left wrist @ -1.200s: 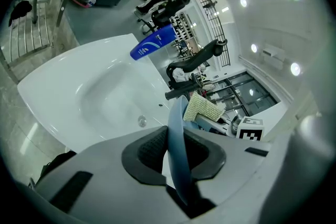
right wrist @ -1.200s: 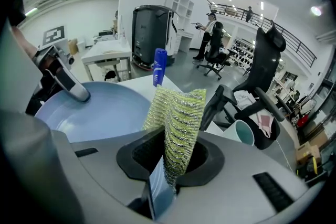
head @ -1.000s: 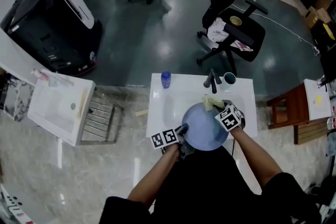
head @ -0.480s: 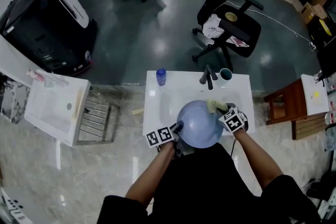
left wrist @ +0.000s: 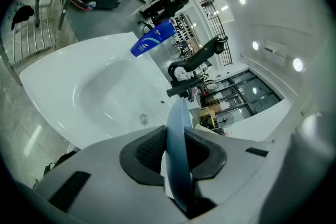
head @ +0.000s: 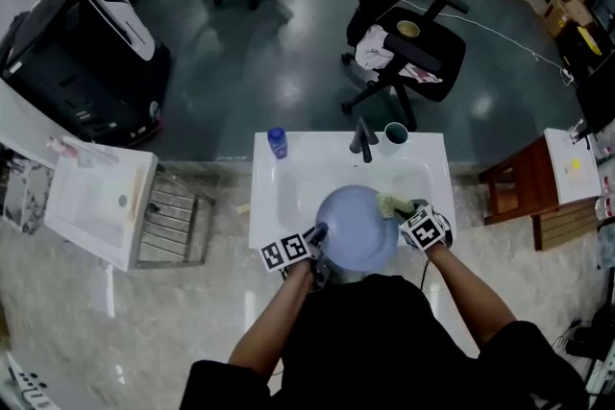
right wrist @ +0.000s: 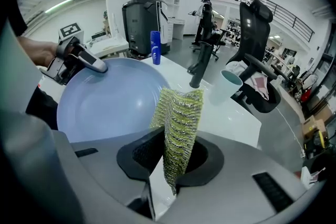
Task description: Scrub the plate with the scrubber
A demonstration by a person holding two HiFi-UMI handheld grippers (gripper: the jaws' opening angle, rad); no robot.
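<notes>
Head view shows the plate (head: 356, 228) hiding most of the sink (head: 272, 206).

Right gripper (right wrist: 176, 159) clamping yellow-green scrubber (right wrist: 178, 115), blue plate (right wrist: 105, 105) just beside

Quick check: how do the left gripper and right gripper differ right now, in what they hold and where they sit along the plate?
The left gripper is clamped on the blue plate, whose rim runs edge-on between its jaws. The right gripper grips the yellow-green scrubber, which sticks up from its jaws. The left gripper sits at the plate's left edge, the right gripper at its right edge. Both are shut on something above the white sink.
</notes>
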